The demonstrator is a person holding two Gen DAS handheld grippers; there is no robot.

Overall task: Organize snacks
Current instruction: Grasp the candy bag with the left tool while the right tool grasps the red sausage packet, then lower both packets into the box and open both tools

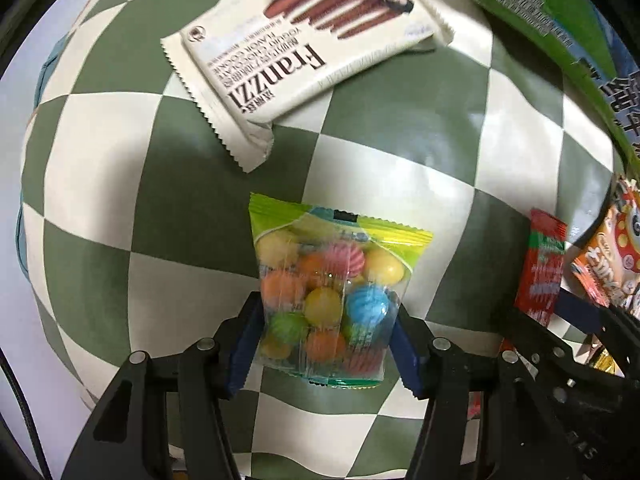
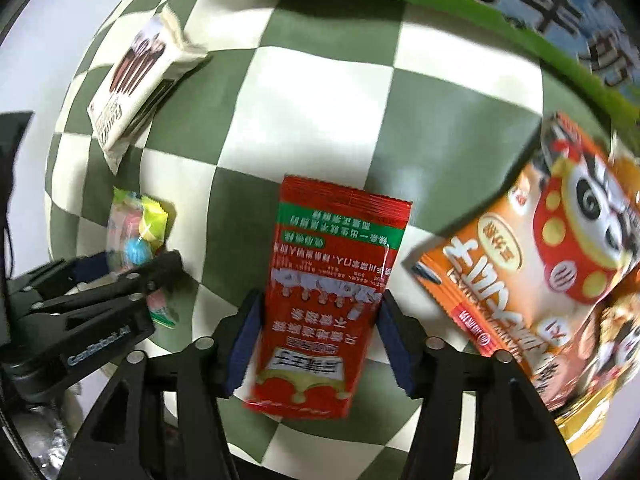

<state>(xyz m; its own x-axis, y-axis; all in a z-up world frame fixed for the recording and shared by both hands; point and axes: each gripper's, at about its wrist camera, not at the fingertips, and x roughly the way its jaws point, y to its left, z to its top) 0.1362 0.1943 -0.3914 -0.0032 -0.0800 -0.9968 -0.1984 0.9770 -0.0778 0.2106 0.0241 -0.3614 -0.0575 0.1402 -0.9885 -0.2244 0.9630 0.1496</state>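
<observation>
My left gripper (image 1: 324,344) clamps the candy bag (image 1: 328,292) by its sides; it is light, crinkly and slippery, with hard balls inside that may shift. My right gripper (image 2: 316,336) pinches the red sachet (image 2: 332,292) at its lower half; it looks thin and floppy. Both hang over the checkered cloth (image 1: 400,128). Farther off I have open squares, bounded by the cookie pack (image 1: 288,56), orange bag (image 2: 552,264) and green box (image 2: 520,0).
</observation>
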